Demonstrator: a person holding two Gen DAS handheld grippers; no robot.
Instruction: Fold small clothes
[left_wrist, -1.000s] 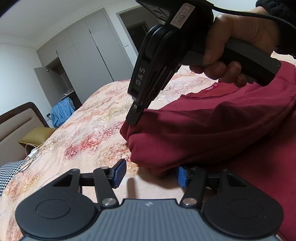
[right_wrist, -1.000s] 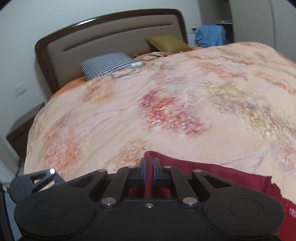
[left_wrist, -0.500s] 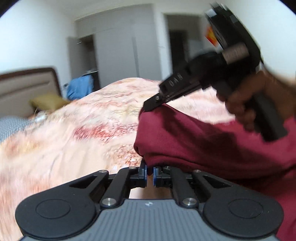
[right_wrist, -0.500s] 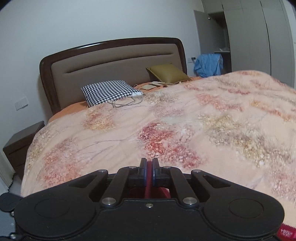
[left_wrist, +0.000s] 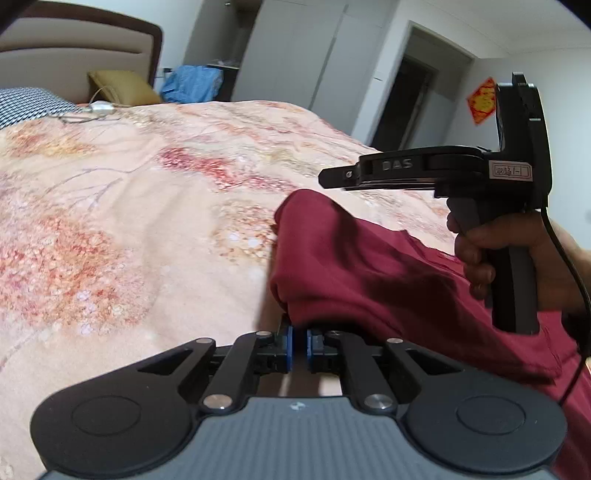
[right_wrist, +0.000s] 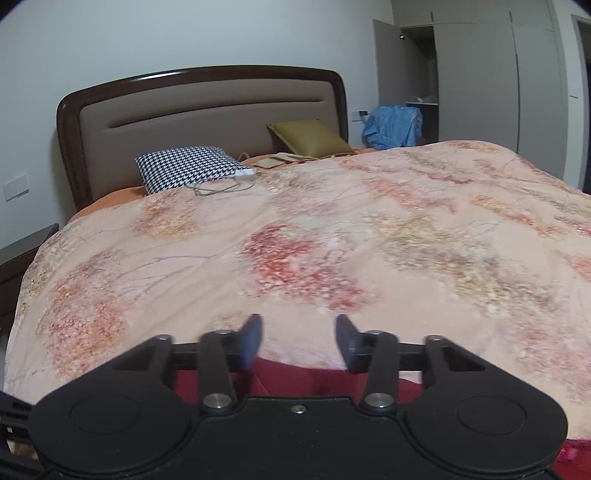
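Observation:
A dark red garment lies folded over on the floral bedspread. My left gripper is shut on the garment's near folded edge, which bunches up above the blue pads. My right gripper is open and empty, just above the garment's edge. In the left wrist view the right gripper hovers above the top of the fold, apart from the cloth.
A houndstooth pillow, an olive cushion and a white charger with cable lie by the headboard. Blue cloth hangs by the wardrobe. A nightstand stands at the bed's left.
My left gripper closed on the garment's near edge. My right gripper opened, let go of the cloth and lifted off it.

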